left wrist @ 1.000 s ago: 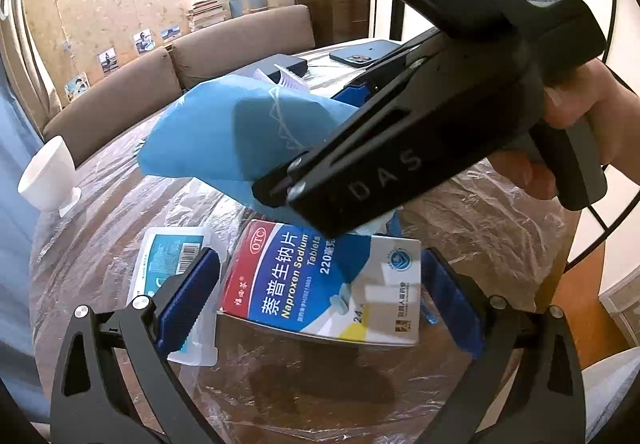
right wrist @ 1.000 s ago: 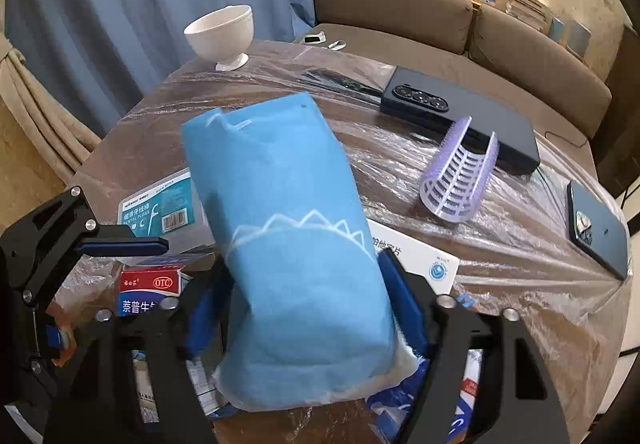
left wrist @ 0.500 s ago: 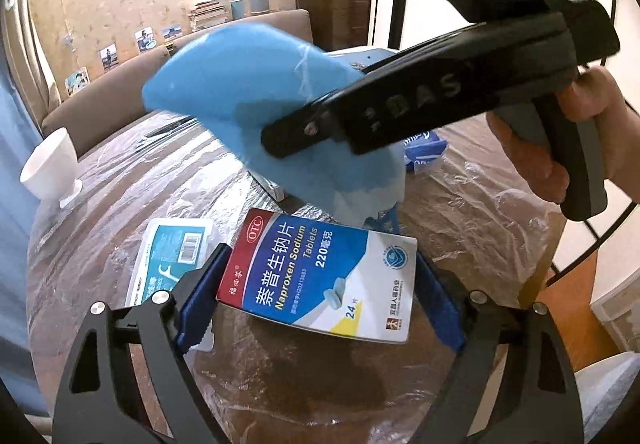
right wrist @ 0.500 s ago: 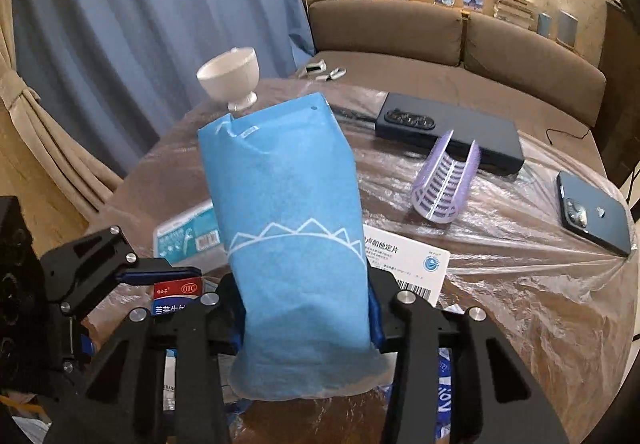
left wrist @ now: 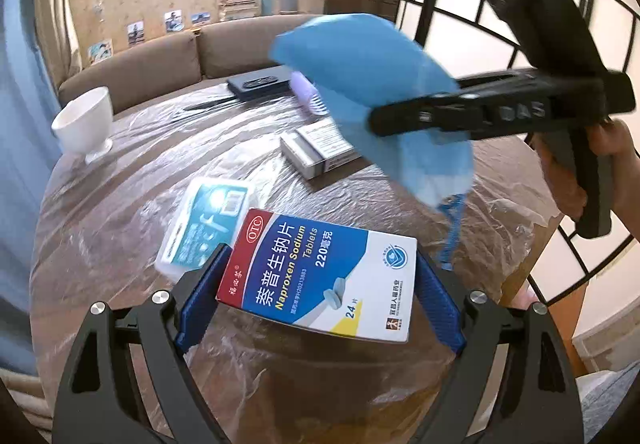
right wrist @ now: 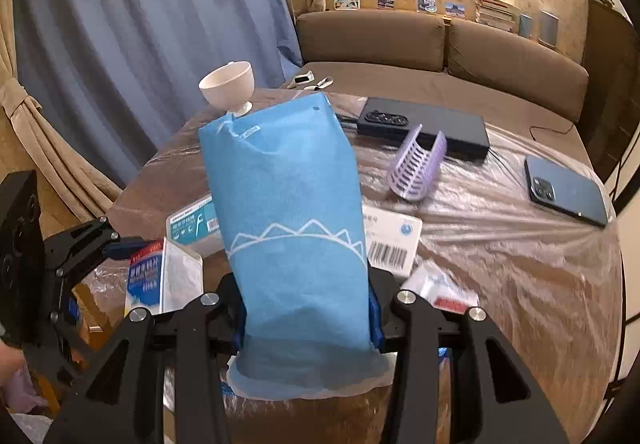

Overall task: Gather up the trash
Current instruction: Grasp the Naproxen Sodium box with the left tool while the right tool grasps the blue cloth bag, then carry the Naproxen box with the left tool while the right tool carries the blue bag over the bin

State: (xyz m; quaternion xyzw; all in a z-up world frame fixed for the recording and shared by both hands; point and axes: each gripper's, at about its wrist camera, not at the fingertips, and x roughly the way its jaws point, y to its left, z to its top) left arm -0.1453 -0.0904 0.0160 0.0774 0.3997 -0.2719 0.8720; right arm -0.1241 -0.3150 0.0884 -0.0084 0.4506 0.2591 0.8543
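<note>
— What have the two grippers got hold of?

— The left gripper [left wrist: 320,308] has its blue pads pressed on both sides of a medicine box [left wrist: 320,276], the one with the red corner, and the box is clear of the table [left wrist: 140,172]. The right gripper [right wrist: 306,320] is clamped tight on the bottom of a blue pouch [right wrist: 288,228], which stands up between its fingers, above the table.

— And what lies around them?

— Just beyond the medicine box, a white and teal floss case [left wrist: 208,220] lies flat on the plastic sheet. Further off there is a white box [left wrist: 320,152] with a barcode, a purple comb [right wrist: 416,172], a dark phone [right wrist: 568,196] and a white cup [left wrist: 84,124] near the far edge.
</note>
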